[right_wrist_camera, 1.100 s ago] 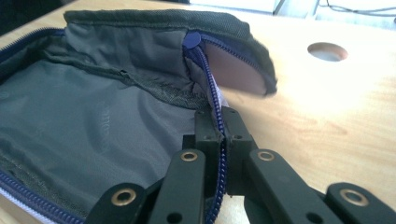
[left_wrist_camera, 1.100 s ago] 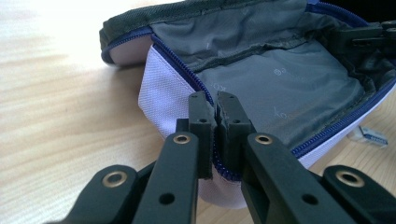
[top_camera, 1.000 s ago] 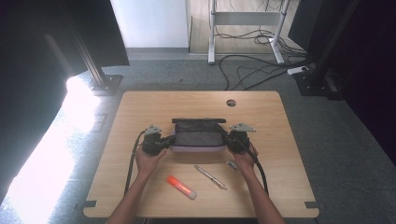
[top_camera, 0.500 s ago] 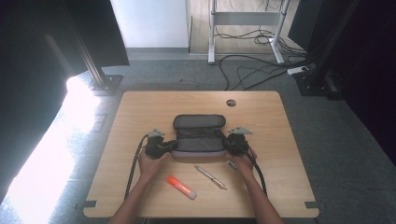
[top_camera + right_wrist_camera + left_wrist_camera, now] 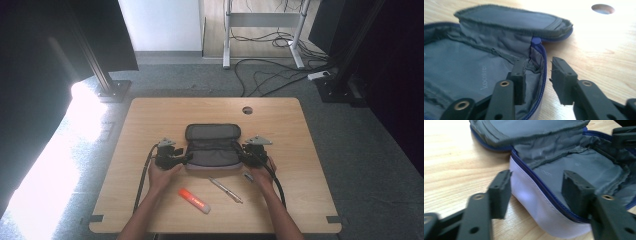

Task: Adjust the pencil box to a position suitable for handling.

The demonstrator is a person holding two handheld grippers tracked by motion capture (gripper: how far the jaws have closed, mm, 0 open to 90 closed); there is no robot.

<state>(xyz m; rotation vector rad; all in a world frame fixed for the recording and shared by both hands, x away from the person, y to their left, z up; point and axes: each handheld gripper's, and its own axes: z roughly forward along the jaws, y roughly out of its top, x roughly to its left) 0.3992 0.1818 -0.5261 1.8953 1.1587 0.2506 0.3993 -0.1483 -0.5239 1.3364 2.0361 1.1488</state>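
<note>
Pouch (image 5: 212,145): soft, floppy fabric, light. You grip zipper rim. Left gripper (image 5: 536,192), right gripper (image 5: 537,80): jaws wide, straddling rim, unclamped.

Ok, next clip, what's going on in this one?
A person works an unzipped grey pencil case on a wooden table with two hand-held grippers. The left hand-held gripper and the right hand-held gripper each straddle an end of the case's rim, jaws apart, lid flipped back. A pen and an orange marker lie nearby.
</note>
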